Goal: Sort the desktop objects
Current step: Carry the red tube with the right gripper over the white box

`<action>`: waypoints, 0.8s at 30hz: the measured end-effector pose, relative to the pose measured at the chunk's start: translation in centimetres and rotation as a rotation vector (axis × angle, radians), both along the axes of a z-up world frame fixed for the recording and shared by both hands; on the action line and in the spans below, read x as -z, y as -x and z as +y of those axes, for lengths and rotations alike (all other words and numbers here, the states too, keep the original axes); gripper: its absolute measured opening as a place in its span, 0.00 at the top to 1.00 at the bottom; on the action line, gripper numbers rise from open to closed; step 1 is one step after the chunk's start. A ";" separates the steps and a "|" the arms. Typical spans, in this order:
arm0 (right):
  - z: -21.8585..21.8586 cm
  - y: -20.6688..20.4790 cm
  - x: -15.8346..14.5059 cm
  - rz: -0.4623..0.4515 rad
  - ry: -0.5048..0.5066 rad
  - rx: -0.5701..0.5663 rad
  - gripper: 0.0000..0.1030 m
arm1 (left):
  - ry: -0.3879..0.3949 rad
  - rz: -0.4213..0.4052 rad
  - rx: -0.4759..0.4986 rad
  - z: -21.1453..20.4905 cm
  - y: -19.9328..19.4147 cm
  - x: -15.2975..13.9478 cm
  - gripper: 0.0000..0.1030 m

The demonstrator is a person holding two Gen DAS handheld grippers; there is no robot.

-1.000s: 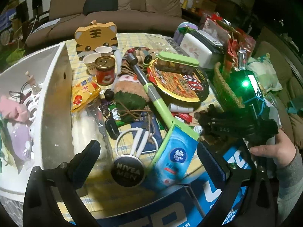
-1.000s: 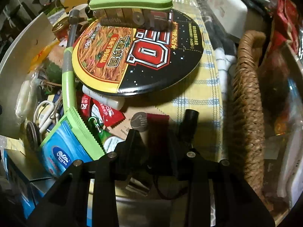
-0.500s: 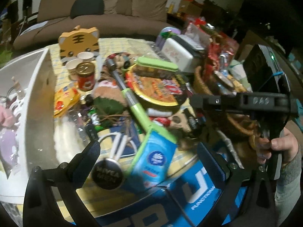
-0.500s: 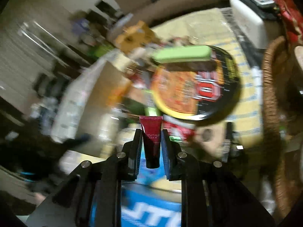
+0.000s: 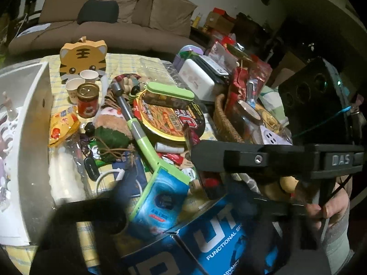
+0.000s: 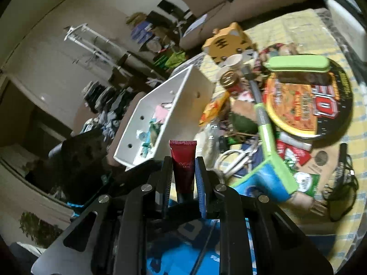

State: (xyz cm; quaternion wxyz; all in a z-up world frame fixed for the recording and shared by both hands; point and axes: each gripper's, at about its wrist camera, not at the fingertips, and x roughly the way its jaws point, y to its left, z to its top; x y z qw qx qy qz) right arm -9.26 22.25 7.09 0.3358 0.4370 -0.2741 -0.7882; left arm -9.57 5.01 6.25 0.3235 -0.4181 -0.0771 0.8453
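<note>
My right gripper is shut on a dark red cosmetic tube, held upright in the air above the table's near edge. It points toward the white storage bin, which holds small items. In the left wrist view the right gripper crosses the frame from the right, with the red tube at its tip over the clutter. The white bin stands at the left. My left gripper's own fingers are blurred dark shapes at the bottom, so its state is unclear.
The table is crowded: a noodle bowl with a green case on it, a green lighter, a blue tissue pack, a red can, a tiger box, a wicker basket, a blue carton.
My right gripper lifted the red tube off the table and swung left toward the white bin. The left camera view shifted slightly and its fingers went out of focus.
</note>
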 end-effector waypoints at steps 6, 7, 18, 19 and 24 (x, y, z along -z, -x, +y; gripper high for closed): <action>-0.3 -0.4 -0.1 -0.002 0.034 -0.024 0.83 | -0.060 -0.012 0.042 -0.4 0.1 -0.2 0.86; -0.2 -0.5 0.0 -0.003 0.046 -0.027 0.83 | -0.051 0.000 0.056 -0.2 -0.1 -0.3 0.86; 3.8 0.2 0.0 -0.025 -0.231 0.181 0.81 | -0.036 0.018 -0.175 -6.2 1.9 -1.8 0.54; 4.2 0.3 0.2 -0.029 -0.272 0.200 0.80 | -0.046 0.012 -0.187 -6.8 2.0 -1.8 0.53; 4.2 1.5 1.7 -0.071 -0.289 0.196 0.79 | -0.083 -0.030 -0.230 -8.0 2.6 -1.3 0.47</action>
